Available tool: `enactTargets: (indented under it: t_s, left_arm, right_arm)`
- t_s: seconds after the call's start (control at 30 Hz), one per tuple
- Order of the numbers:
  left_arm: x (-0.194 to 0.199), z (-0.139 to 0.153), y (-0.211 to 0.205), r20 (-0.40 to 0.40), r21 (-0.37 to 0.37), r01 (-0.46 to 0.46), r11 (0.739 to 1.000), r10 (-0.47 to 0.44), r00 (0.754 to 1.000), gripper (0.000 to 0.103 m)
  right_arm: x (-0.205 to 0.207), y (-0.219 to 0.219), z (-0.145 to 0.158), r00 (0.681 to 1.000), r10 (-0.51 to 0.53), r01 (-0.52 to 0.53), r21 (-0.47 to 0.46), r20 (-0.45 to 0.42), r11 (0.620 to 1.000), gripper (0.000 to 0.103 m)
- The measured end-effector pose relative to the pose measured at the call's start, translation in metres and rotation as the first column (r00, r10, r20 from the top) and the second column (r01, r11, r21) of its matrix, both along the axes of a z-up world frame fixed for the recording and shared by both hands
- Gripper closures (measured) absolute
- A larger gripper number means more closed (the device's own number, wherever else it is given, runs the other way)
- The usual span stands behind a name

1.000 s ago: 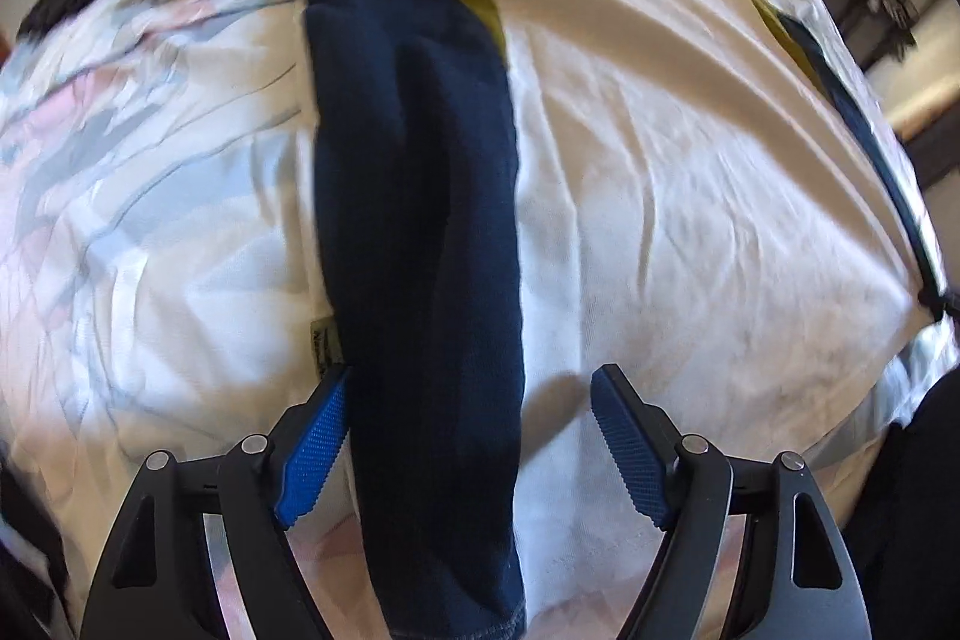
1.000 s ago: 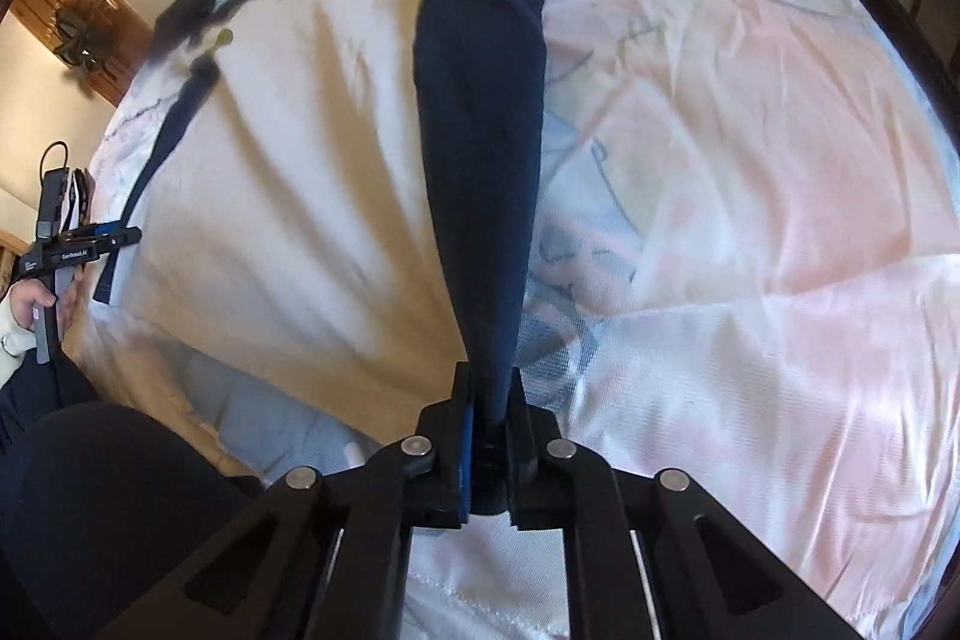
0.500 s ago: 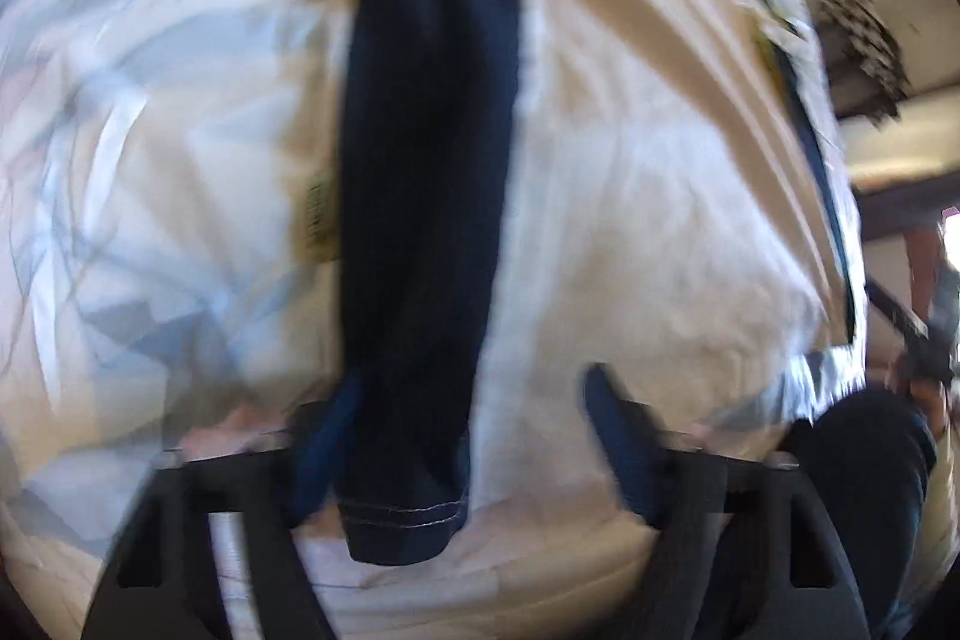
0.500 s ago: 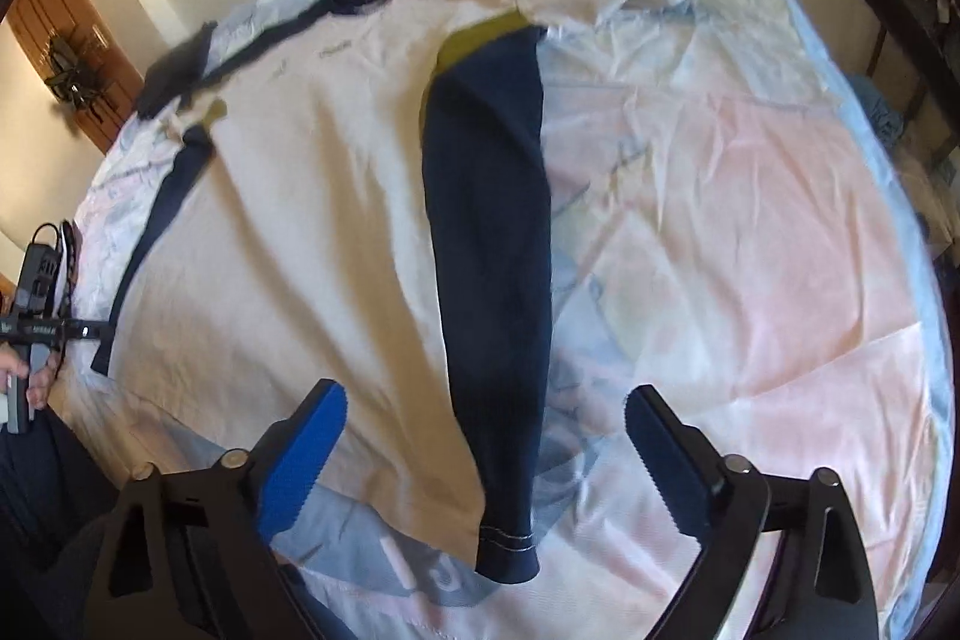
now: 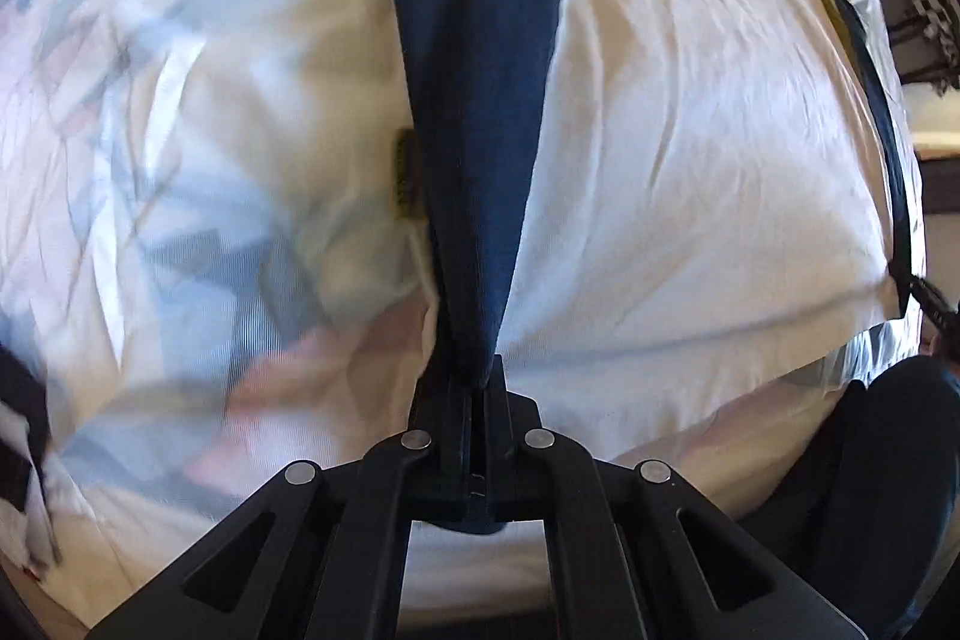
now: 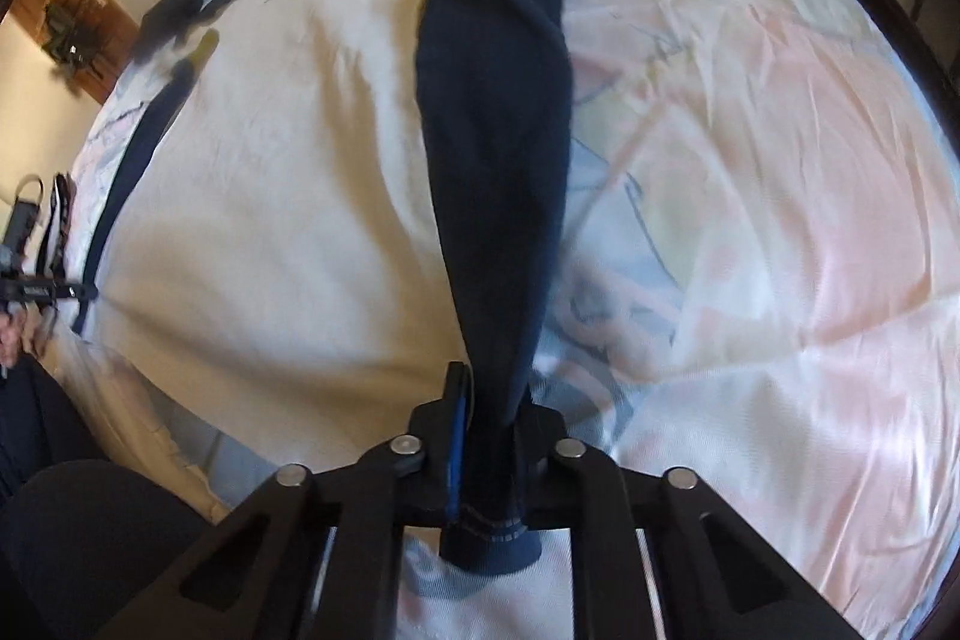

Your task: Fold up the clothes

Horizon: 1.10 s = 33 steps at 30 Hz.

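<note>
A white shirt [image 5: 690,160] with navy sleeves lies spread flat on a bed. In the left wrist view one navy sleeve [image 5: 480,100] runs straight up from my left gripper [image 5: 480,376], which is shut on it near the cuff. In the right wrist view the other navy sleeve [image 6: 498,130] runs up from my right gripper [image 6: 489,394]. Its jaws are closing, with the sleeve pinched between the pads and the stitched cuff hanging below them. The white shirt body [image 6: 288,220] lies left of that sleeve.
A pale bedsheet [image 6: 780,220] printed in pink and blue covers the bed and shows beside each sleeve [image 5: 180,160]. A person's dark trouser leg fills the lower right of the left view [image 5: 870,460] and the lower left of the right view [image 6: 72,538].
My left gripper's jaws came together on its sleeve. My right gripper let go of its sleeve, opened wide, then closed on it again near the cuff.
</note>
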<state>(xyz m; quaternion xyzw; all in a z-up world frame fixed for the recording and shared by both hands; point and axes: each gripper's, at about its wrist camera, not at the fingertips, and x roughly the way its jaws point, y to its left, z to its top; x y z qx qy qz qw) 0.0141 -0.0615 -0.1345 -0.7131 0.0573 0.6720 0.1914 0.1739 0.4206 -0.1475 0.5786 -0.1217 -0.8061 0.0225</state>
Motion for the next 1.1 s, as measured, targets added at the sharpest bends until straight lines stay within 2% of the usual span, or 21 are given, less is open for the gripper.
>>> enactTargets:
  t_s: [0.13, 0.27, 0.3, 0.33, 0.37, 0.4, 0.43, 0.47, 0.5, 0.6, 0.63, 0.67, 0.7, 0.73, 0.77, 0.8, 0.83, 0.87, 0.93, 0.97, 1.1]
  left_arm:
    - [0.0, 0.001, -0.01, 0.055, 0.006, -0.051, 0.999, 0.051, 0.997, 0.101]
    - [-0.001, 0.002, -0.008, 0.053, -0.013, -0.043, 0.999, 0.044, 0.998, 0.1]
    - [0.001, 0.008, -0.007, 0.031, -0.001, -0.035, 0.999, 0.035, 0.999, 0.1]
    - [0.003, 0.015, -0.006, 0.009, 0.012, -0.028, 1.0, 0.028, 1.0, 0.1]
    - [0.006, 0.024, -0.008, -0.012, 0.026, -0.025, 0.999, 0.025, 1.0, 0.094]
    - [0.01, 0.032, -0.012, -0.032, 0.021, -0.032, 0.999, 0.032, 0.999, 0.086]
    - [0.012, 0.038, -0.017, -0.047, 0.002, -0.048, 0.999, 0.048, 0.998, 0.064]
    - [0.014, 0.043, -0.023, -0.062, -0.013, -0.067, 0.998, 0.066, 0.996, 0.045]
    - [0.017, 0.046, -0.028, -0.071, -0.016, -0.089, 0.996, 0.088, 0.994, 0.039]
    - [0.021, 0.042, -0.034, 0.002, 0.031, -0.122, 0.992, 0.122, 0.992, 0.035]
    - [0.022, 0.041, -0.032, 0.017, 0.057, -0.128, 0.99, 0.128, 0.992, 0.033]
    - [0.022, 0.036, -0.028, 0.027, 0.07, -0.133, 0.989, 0.131, 0.991, 0.025]
    - [0.022, 0.03, -0.024, 0.036, 0.061, -0.127, 0.99, 0.125, 0.991, 0.025]
    - [0.023, 0.023, -0.019, 0.046, 0.045, -0.119, 0.992, 0.117, 0.992, 0.025]
    - [0.024, 0.016, -0.015, 0.06, 0.028, -0.105, 0.994, 0.103, 0.993, 0.027]
    - [0.027, 0.011, -0.011, 0.081, 0.013, -0.083, 0.996, 0.082, 0.993, 0.029]
    - [0.029, 0.006, -0.007, 0.102, -0.001, -0.061, 0.998, 0.061, 0.993, 0.041]
    - [0.032, 0.002, -0.004, 0.118, -0.02, -0.036, 0.999, 0.038, 0.992, 0.059]
    - [0.037, 0.0, -0.002, 0.128, -0.072, 0.001, 0.997, 0.008, 0.992, 0.073]
    - [0.038, -0.001, -0.003, 0.135, -0.084, 0.007, 0.996, 0.005, 0.991, 0.086]
    - [0.041, -0.007, -0.005, 0.171, -0.125, 0.028, 0.992, -0.007, 0.985, 0.097]
  right_arm:
    - [0.01, 0.002, -0.003, 0.999, -0.013, 0.013, 0.001, 0.032, 1.0, 0.097]
    - [0.016, -0.001, -0.002, 1.0, -0.002, 0.002, 0.003, 0.014, 1.0, 0.095]
    - [0.018, -0.003, 0.002, 1.0, 0.003, -0.003, 0.012, 0.002, 1.0, 0.086]
    - [0.02, -0.004, 0.008, 1.0, 0.001, 0.0, 0.023, -0.015, 1.0, 0.053]
    - [0.023, -0.004, 0.013, 0.999, -0.006, 0.007, 0.025, -0.033, 1.0, 0.036]
    - [0.026, -0.003, 0.018, 0.998, -0.017, 0.017, 0.012, -0.053, 1.0, 0.014]
    - [0.029, -0.001, 0.022, 0.997, -0.021, 0.021, -0.001, -0.069, 1.0, 0.01]
    - [0.033, 0.0, 0.026, 0.997, -0.019, 0.018, -0.012, -0.08, 1.0, 0.011]
    - [0.035, 0.002, 0.027, 0.996, -0.016, 0.014, -0.019, -0.083, 1.0, 0.011]
    - [0.036, 0.006, 0.022, 0.998, -0.003, 0.001, -0.034, -0.066, 0.999, 0.011]
    - [0.035, 0.008, 0.018, 0.998, -0.004, 0.0, -0.059, -0.062, 0.998, 0.018]
    - [0.033, 0.01, 0.015, 0.998, -0.005, 0.0, -0.084, -0.059, 0.996, 0.023]
    - [0.031, 0.011, 0.01, 0.999, -0.008, 0.004, -0.096, -0.04, 0.995, 0.029]
    - [0.028, 0.011, 0.003, 1.0, -0.013, 0.013, -0.091, -0.005, 0.996, 0.05]
    - [0.025, 0.01, -0.003, 1.0, -0.01, 0.011, -0.086, 0.021, 0.996, 0.065]
    - [0.024, 0.007, -0.005, 1.0, 0.005, -0.004, -0.084, 0.022, 0.996, 0.08]
    - [0.026, 0.003, -0.004, 1.0, 0.025, -0.025, -0.078, 0.01, 0.997, 0.088]
    - [0.028, -0.002, -0.002, 0.999, 0.052, -0.052, -0.063, 0.001, 0.997, 0.09]
    - [0.031, -0.005, -0.001, 0.997, 0.074, -0.074, -0.05, 0.003, 0.996, 0.092]
    - [0.032, -0.005, 0.0, 0.997, 0.08, -0.08, -0.047, 0.007, 0.996, 0.093]
    - [0.033, -0.002, -0.001, 0.996, 0.078, -0.077, -0.035, 0.033, 0.996, 0.094]
